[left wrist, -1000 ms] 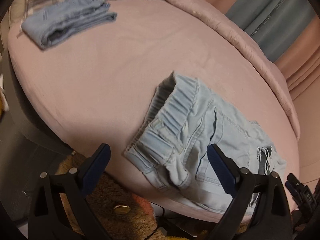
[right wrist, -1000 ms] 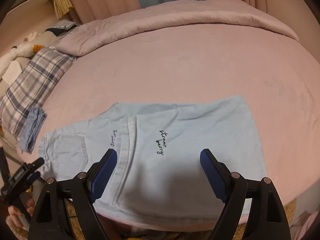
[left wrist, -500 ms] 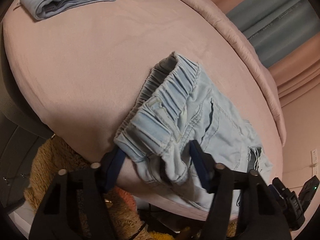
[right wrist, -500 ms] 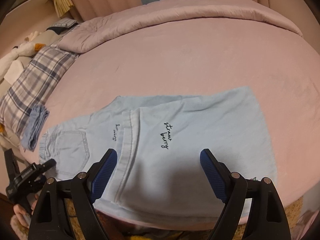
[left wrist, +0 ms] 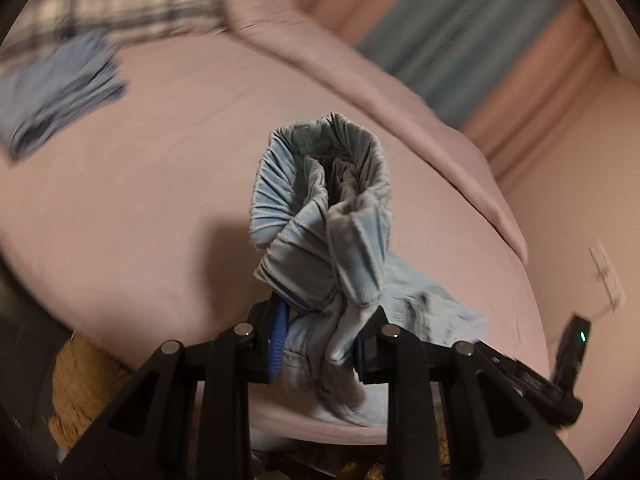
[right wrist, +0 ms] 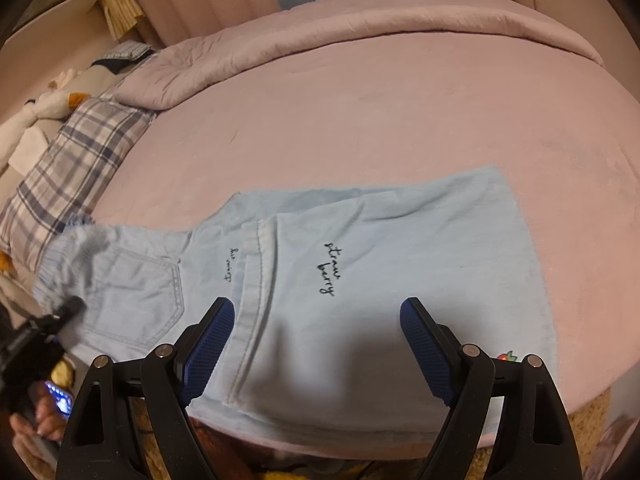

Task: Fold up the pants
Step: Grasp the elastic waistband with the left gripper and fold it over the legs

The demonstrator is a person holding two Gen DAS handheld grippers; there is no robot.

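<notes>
Left gripper (left wrist: 320, 340) is pinching the waistband of the pants (right wrist: 360, 280); right gripper (right wrist: 316, 344) is hovering with jaws spread.

The bunched waistband (left wrist: 320, 208) is standing up off the bed (left wrist: 160, 200) while the legs are lying flat near the bed's front edge. Farther back, folded jeans (left wrist: 56, 92) are lying beside a plaid pillow (right wrist: 68, 160), a quilt (right wrist: 360, 28) behind.
</notes>
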